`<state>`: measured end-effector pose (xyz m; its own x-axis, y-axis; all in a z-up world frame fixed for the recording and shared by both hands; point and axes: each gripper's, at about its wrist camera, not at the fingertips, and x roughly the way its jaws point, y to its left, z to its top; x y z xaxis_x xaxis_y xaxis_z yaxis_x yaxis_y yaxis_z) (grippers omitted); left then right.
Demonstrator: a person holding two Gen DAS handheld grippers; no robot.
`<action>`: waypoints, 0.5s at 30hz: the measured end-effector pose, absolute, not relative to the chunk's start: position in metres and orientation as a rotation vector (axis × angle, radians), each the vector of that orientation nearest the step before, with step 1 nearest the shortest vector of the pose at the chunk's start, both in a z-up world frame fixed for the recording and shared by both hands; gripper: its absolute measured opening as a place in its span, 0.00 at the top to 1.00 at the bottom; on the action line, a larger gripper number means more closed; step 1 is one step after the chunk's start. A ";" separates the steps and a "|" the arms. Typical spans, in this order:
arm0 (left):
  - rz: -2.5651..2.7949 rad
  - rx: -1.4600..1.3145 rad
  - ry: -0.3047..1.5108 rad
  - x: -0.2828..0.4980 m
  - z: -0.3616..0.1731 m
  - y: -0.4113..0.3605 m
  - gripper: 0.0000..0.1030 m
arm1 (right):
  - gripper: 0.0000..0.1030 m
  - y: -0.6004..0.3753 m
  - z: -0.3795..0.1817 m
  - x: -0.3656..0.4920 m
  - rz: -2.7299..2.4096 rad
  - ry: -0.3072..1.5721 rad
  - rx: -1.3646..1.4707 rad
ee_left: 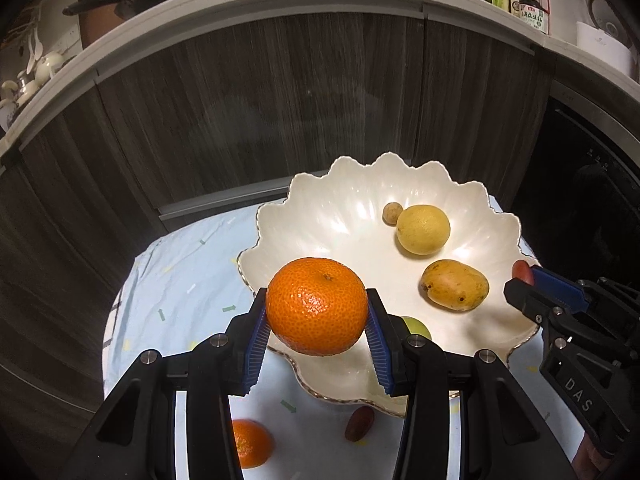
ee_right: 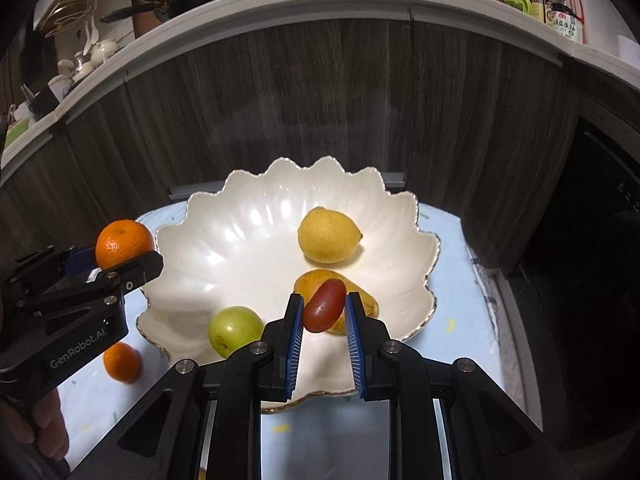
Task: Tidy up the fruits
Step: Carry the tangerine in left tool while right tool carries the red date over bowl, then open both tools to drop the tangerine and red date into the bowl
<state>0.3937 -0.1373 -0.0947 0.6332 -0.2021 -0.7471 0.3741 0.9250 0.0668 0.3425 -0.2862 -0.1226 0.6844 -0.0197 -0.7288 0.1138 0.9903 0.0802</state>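
Note:
My left gripper (ee_left: 317,312) is shut on a big orange mandarin (ee_left: 317,306), held above the near left rim of the white scalloped bowl (ee_left: 352,216). My right gripper (ee_right: 323,307) is shut on a small dark red oval fruit (ee_right: 325,305) over the bowl's (ee_right: 248,216) near side. In the bowl lie a lemon (ee_right: 329,236), a yellow mango (ee_left: 455,285), a green fruit (ee_right: 234,330) and a small brown round fruit (ee_left: 392,213). From the right wrist view the left gripper (ee_right: 128,256) with its mandarin (ee_right: 123,243) shows at the left. The right gripper (ee_left: 520,280) shows at the left view's right edge.
On the pale blue cloth (ee_left: 176,280) beside the bowl lie a second mandarin (ee_left: 250,442) and another dark red fruit (ee_left: 360,423). Dark wood cabinet fronts (ee_left: 280,100) rise behind the small table. A counter above carries pans and bottles (ee_left: 532,4).

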 end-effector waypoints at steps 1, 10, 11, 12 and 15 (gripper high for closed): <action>-0.333 0.226 0.827 0.395 -0.096 -0.137 0.57 | 0.78 -0.286 -0.125 0.344 -0.071 0.822 0.124; -0.331 0.235 0.865 0.399 -0.111 -0.136 0.56 | 0.78 -0.281 -0.140 0.347 -0.060 0.871 0.125; -0.331 0.233 0.869 0.400 -0.112 -0.136 0.56 | 0.78 -0.281 -0.141 0.347 -0.058 0.875 0.127; -0.331 0.231 0.873 0.400 -0.112 -0.136 0.56 | 0.78 -0.281 -0.141 0.347 -0.057 0.880 0.128; -0.315 0.241 0.874 0.399 -0.113 -0.137 0.55 | 0.76 -0.282 -0.139 0.346 -0.065 0.880 0.129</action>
